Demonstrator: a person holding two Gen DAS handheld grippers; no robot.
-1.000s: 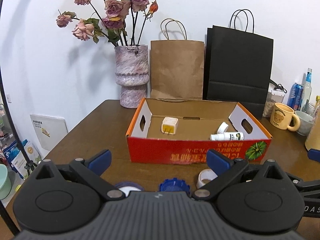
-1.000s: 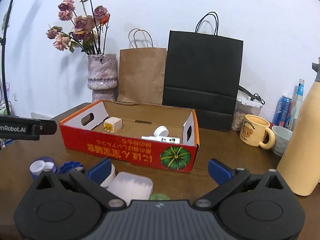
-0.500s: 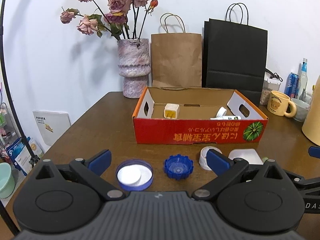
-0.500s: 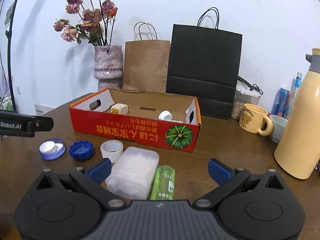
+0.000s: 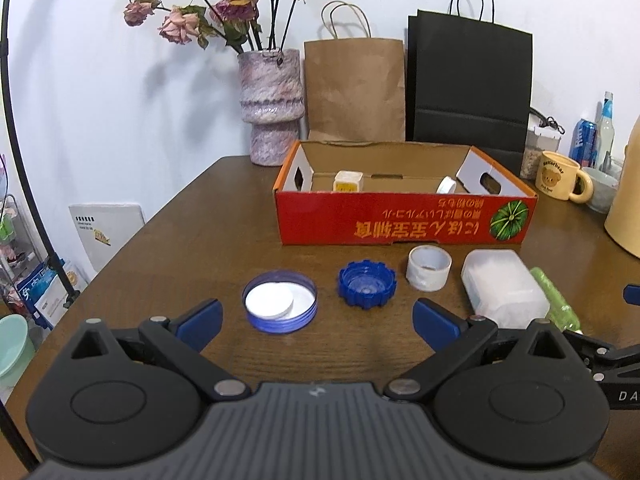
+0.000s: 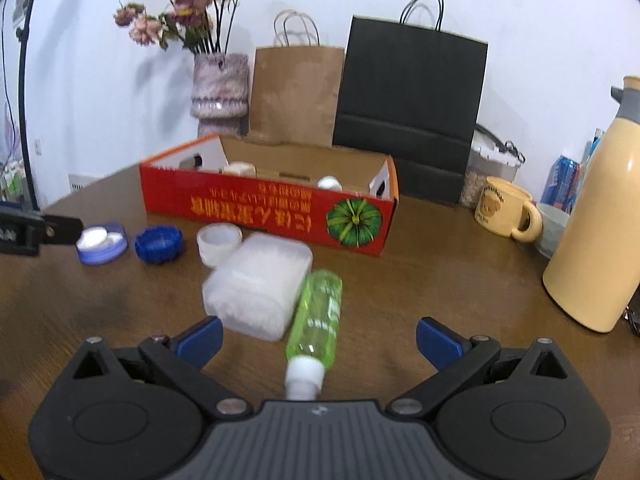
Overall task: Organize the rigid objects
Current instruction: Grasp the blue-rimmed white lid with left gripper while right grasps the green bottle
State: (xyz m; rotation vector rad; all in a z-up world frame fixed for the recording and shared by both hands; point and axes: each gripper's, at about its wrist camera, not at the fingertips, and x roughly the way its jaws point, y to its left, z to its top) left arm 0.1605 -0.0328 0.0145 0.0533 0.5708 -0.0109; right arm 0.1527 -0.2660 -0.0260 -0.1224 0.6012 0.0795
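Observation:
A red cardboard box stands mid-table with a white-and-yellow plug and a small white bottle inside. In front of it lie a purple-rimmed lid, a blue cap, a white ring, a frosted white case and a green bottle. My left gripper is open, just short of the lid and cap. My right gripper is open over the green bottle's white cap end.
A vase of dried roses, a brown paper bag and a black bag stand behind the box. A bear mug, a cream flask, a bowl and cans crowd the right side. The table's left edge drops to floor clutter.
Both grippers have pulled back from the box and risen, so the lid, cap, ring, case and green bottle have come into fuller view. Both stayed open. No object moved.

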